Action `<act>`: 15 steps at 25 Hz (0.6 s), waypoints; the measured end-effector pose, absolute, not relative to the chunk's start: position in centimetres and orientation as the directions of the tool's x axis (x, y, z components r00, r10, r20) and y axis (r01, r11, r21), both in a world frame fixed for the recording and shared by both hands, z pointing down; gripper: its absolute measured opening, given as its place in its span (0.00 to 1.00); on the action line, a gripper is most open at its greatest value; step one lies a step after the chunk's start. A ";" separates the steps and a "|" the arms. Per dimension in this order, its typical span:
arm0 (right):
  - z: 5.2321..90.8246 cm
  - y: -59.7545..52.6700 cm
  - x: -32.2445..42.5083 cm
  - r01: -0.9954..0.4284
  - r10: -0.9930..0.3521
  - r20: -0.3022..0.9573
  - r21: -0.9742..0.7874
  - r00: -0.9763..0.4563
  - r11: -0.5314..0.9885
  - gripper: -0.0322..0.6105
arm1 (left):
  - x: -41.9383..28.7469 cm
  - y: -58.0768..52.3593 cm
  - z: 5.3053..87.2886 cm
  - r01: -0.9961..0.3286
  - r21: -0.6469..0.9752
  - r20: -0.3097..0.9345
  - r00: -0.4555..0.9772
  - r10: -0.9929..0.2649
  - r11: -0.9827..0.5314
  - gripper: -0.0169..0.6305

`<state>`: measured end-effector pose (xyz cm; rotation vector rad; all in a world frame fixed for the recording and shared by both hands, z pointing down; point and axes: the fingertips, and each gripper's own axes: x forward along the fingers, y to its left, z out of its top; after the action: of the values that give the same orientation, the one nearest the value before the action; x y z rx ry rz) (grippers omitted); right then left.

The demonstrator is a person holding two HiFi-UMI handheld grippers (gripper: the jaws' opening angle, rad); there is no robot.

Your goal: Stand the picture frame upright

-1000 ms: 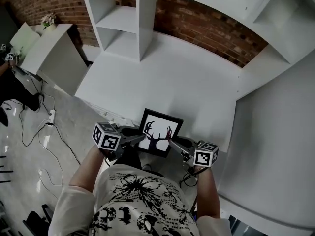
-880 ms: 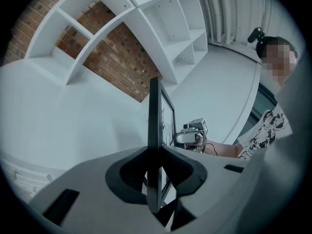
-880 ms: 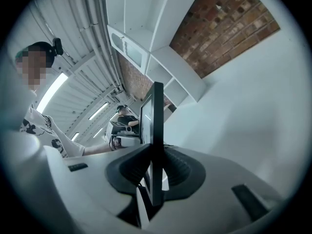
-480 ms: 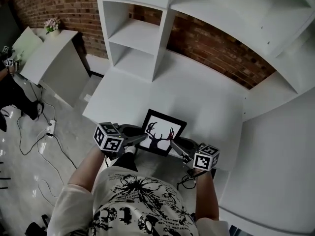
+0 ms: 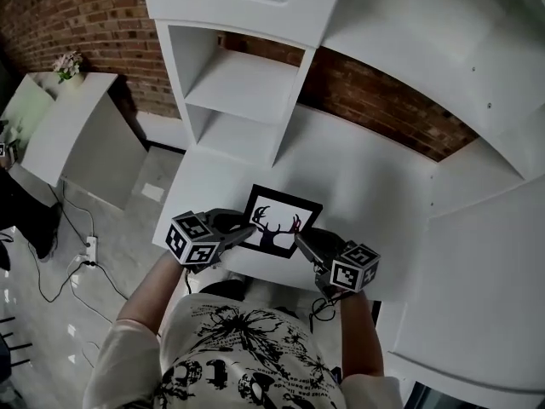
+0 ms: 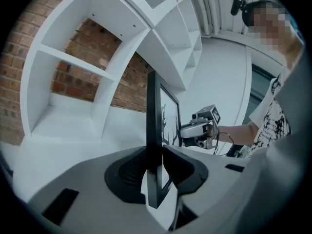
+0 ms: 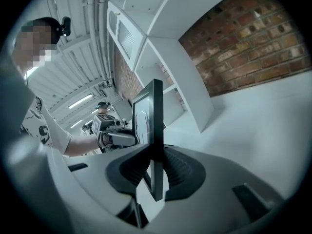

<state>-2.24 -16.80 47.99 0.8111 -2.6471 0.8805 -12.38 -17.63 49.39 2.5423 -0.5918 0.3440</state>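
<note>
nearest the head camera is the person's white shirt with a black inked print. beyond it two grippers reach forward, each carrying one cube with square black-and-white markers, so two cubes: one on the left and one on the right. the left gripper has the left edge of the picture frame between its dark ribbed pads, and its jaws are opening, the pads still close against the edge. the right gripper is clamped on the frame's right edge.

the single frame is a thin, flat black rectangle around a white sheet with a dark antlered deer head. it is held between the two grippers over the near part of the smooth white desk. both gripper views show its edge upright. whether its bottom touches the desk cannot be told.

farther back stands one white box-shaped shelf unit with open compartments, against a rough red brick wall.

compared with a second ago, the frame has moved from the desk's front edge to farther in over the top, and the shelf unit shows closer.
</note>
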 end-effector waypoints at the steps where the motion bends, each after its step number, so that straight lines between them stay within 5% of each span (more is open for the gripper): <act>1: 48.1 -17.6 -2.6 -0.584 -0.440 0.388 -0.466 -0.810 0.665 0.18 | -12.7 -18.5 49.6 -0.473 0.394 0.360 0.868 -0.342 -0.788 0.20; 15: 50.0 -29.6 -5.3 -0.709 -0.539 0.490 -0.276 -0.685 0.649 0.19 | -15.5 -30.5 51.4 -0.534 0.276 0.399 0.820 -0.410 -0.799 0.22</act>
<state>-5.34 -29.61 50.03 0.9891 -2.5043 0.6442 -15.53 -30.45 51.42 2.6244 -0.7091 0.4549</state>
